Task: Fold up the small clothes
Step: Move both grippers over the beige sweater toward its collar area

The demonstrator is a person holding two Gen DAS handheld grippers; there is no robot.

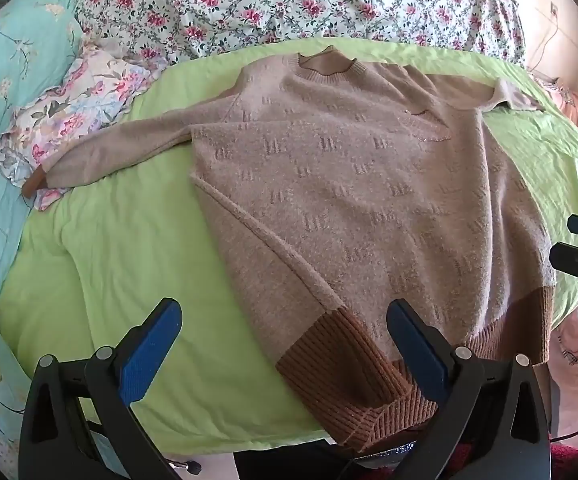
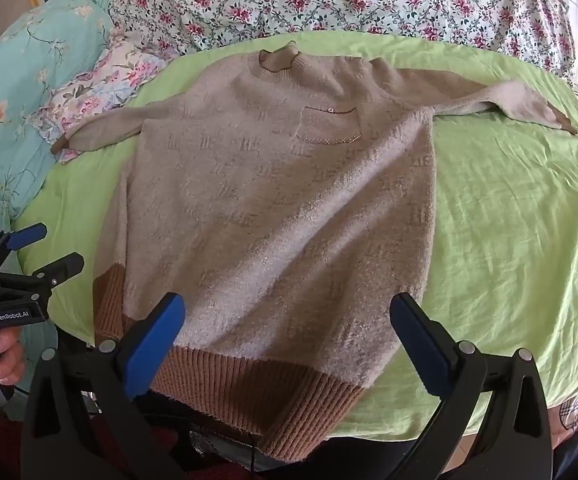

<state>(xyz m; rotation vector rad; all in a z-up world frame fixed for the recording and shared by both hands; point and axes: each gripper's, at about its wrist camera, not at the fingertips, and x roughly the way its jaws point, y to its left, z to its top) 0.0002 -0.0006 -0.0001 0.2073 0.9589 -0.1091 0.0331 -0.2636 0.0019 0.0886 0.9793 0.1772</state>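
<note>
On the bed: beige sweater (image 2: 273,200) lies flat on the green sheet (image 2: 509,220), sleeves spread, brown ribbed hem (image 2: 249,388) at the near edge.
Left tool (image 1: 285,344): jaws wide, empty, above the hem's corner.
Right tool (image 2: 289,340): jaws wide, empty, over the hem.

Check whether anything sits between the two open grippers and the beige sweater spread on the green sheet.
Nothing visible does. The sweater lies flat on the green sheet with nothing on top of it. The right gripper hovers open over its brown ribbed hem, and the left gripper hovers open at the hem's left corner.
</note>
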